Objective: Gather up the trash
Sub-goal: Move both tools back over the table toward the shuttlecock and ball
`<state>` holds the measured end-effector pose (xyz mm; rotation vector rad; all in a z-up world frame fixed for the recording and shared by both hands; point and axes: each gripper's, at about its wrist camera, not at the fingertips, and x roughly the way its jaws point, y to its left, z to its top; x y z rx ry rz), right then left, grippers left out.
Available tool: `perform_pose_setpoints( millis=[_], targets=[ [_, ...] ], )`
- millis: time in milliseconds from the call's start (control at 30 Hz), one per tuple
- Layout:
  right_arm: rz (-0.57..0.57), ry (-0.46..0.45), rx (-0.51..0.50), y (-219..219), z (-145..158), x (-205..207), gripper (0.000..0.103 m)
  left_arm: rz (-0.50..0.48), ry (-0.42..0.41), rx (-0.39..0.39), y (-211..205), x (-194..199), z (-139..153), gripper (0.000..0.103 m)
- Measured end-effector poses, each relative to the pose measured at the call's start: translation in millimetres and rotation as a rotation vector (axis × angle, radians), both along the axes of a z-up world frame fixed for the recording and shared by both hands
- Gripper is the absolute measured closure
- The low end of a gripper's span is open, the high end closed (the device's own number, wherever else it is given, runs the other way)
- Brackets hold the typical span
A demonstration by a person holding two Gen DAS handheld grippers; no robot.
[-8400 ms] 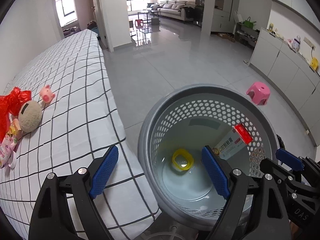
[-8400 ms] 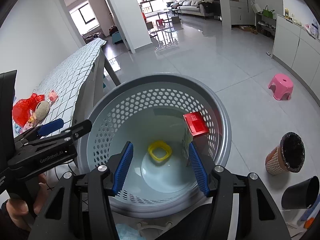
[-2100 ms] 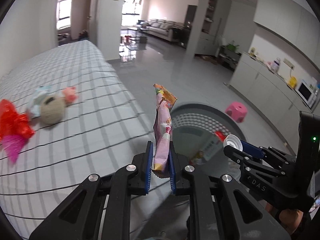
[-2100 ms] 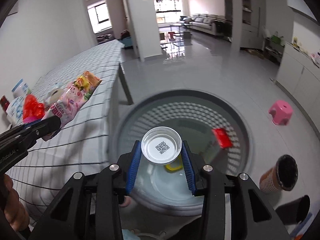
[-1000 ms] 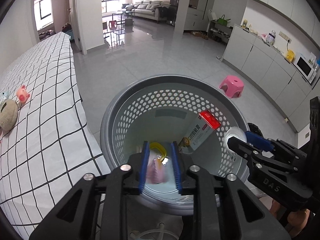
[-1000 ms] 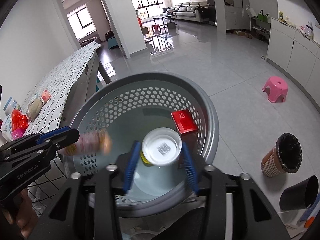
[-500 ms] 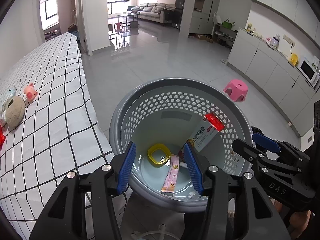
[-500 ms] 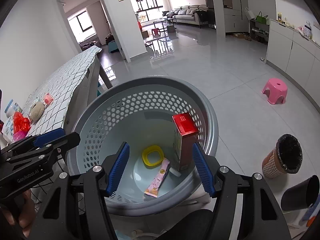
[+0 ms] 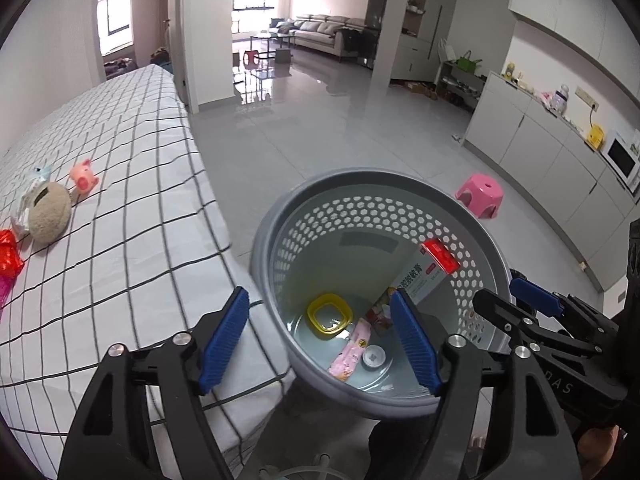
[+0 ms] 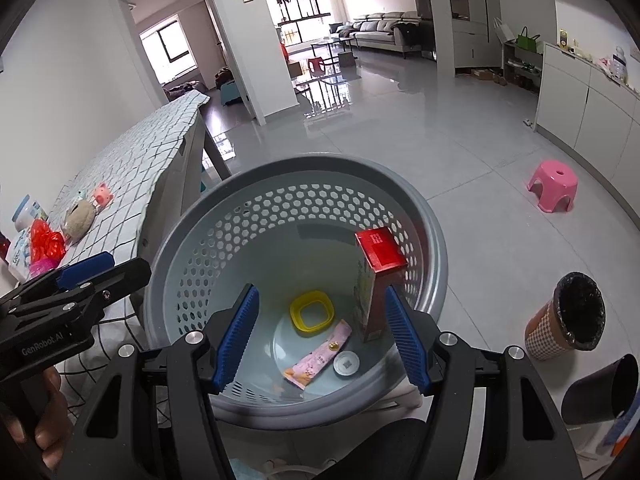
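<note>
Grey floor tiles are surrounding the work area. Left gripper is hovering above the perforated grey basket, its jaws having just been opening, now standing wide with nothing between them. Right gripper is likewise hovering spread and empty. Both are pointing down into the basket, judged as the drop position. Lying on its floor are the pink wrapper, white cap, yellow ring and red-topped carton. Remaining items are waiting on the checked tablecloth.
</note>
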<state>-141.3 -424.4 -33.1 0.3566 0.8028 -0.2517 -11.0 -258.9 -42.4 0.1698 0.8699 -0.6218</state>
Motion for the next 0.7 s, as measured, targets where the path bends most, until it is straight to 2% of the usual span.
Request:
perform_pose_setpoints(
  millis=[100,233,533,700],
  targets=[
    [0.012,-0.013,-0.004,5.2,2.8,1.4,0.037,0.021,-0.004,-0.008,9.2,1.7,3.0,0.028],
    [0.034,-0.026,-0.003,15.4,5.3,5.5,0.037,0.057,-0.024,-0.008,24.2,4.4,8.3,0.02],
    [0.102,-0.065,-0.018,45.5,15.3,23.8,0.031,0.165,-0.072,-0.01,69.6,11.4,22.4,0.013],
    [0.158,-0.106,0.011,66.0,20.7,43.2,0.029,0.245,-0.097,0.011,105.9,17.2,28.7,0.012]
  ],
)
